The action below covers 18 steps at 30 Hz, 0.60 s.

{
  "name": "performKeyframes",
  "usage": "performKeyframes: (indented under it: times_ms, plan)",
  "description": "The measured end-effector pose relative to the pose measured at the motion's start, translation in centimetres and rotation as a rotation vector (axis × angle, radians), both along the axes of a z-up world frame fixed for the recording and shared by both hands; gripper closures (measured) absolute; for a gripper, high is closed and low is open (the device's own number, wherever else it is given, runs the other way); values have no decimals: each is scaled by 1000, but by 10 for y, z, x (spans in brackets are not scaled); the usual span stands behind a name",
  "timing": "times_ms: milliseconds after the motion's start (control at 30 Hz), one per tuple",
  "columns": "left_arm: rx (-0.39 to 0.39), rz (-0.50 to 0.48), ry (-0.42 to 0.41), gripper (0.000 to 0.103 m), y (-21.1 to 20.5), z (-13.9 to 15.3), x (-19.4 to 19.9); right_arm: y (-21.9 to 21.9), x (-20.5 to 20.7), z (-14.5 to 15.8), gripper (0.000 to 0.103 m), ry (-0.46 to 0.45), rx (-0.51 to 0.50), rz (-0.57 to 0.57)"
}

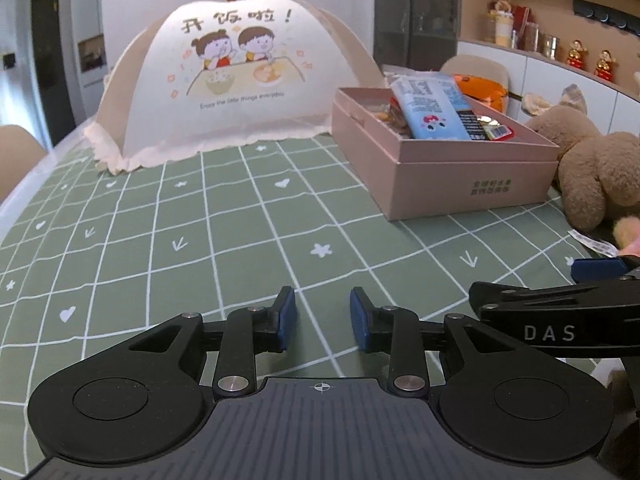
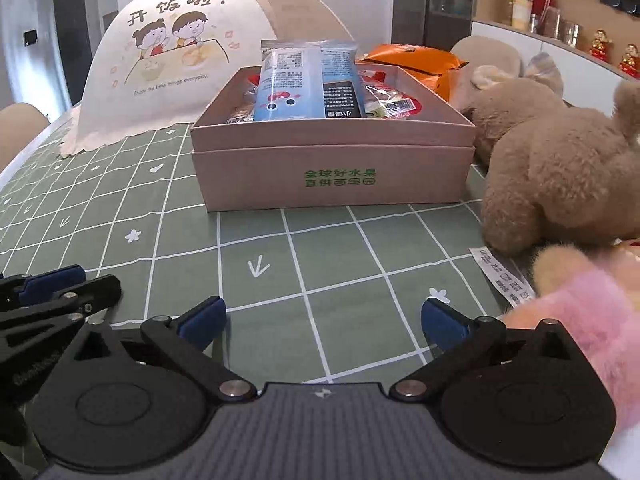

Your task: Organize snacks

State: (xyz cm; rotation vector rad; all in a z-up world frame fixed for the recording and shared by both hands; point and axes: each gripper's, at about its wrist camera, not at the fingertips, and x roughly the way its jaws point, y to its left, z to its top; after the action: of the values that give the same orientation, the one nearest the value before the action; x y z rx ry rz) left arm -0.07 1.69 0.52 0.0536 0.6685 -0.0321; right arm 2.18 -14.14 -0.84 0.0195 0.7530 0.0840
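With our right gripper (image 2: pixel 322 320) spread wide and empty and our left gripper (image 1: pixel 323 318) narrow and empty over the surface (image 2: pixel 280 248), we should reach for the snacks (image 2: pixel 308 84) in the box (image 2: pixel 332 168), clearing the plush (image 2: pixel 560 184).

even, soft daylight in both views, shadows faint; strong fisheye bending at the edges, dark corners; the pink plush (image 2: pixel 588 312) up close is blurred.
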Motion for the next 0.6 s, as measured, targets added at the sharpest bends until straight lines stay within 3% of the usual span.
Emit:
performKeyframes:
  times_ms: [100,600]
  plan:
    - [0,-10,-2,71,-1,0,0,-1,-3,-5,0,-57,7,19]
    - [-8,-23,-6,71,1,-1,0,-1,-3,-4,0,-57,5,20]
